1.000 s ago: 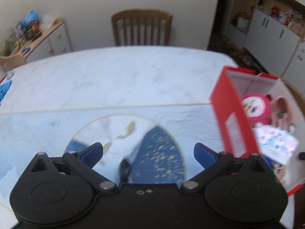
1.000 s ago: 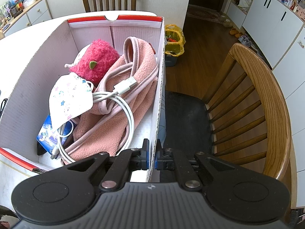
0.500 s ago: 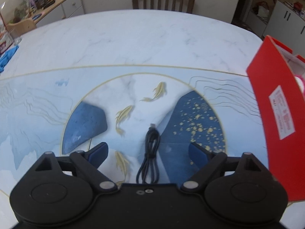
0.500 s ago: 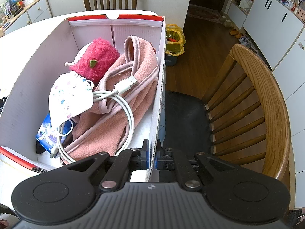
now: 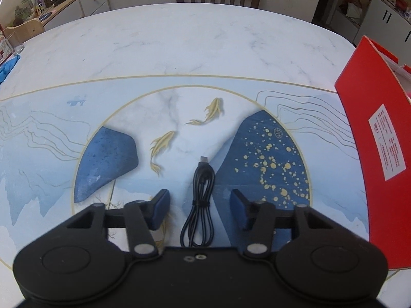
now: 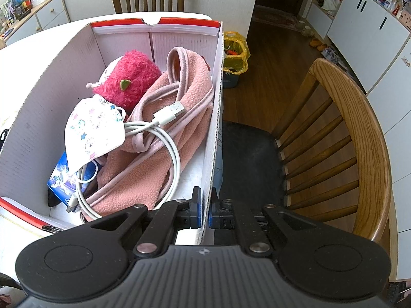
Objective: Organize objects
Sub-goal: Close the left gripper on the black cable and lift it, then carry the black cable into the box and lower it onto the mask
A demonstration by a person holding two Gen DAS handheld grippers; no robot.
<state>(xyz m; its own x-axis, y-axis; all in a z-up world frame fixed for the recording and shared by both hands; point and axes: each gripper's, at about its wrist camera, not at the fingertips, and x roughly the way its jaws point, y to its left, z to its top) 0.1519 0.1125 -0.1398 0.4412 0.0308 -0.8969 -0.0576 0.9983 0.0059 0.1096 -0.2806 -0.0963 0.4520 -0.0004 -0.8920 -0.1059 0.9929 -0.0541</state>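
Left gripper (image 5: 199,206) is spread wide, its blue pads either side of a bundled black cable (image 5: 199,205) lying flat on the worktop (image 5: 179,46), on the printed fish design toward the near edge. Pads not touching the cable.

Right gripper (image 6: 204,209) is pressed together on the right-hand wall of the red-and-white box (image 6: 215,118), which sits at the worktop's right edge beside a wooden chair (image 6: 359,133).

Box contents so far: pink fleece (image 6: 164,138), pink plush toy (image 6: 131,77), patterned face mask (image 6: 92,128), white cable (image 6: 164,138), blue packet (image 6: 60,177).

Judgement: task mostly done. The black cable is the only loose item I can see; it still needs grasping and placing in the box.
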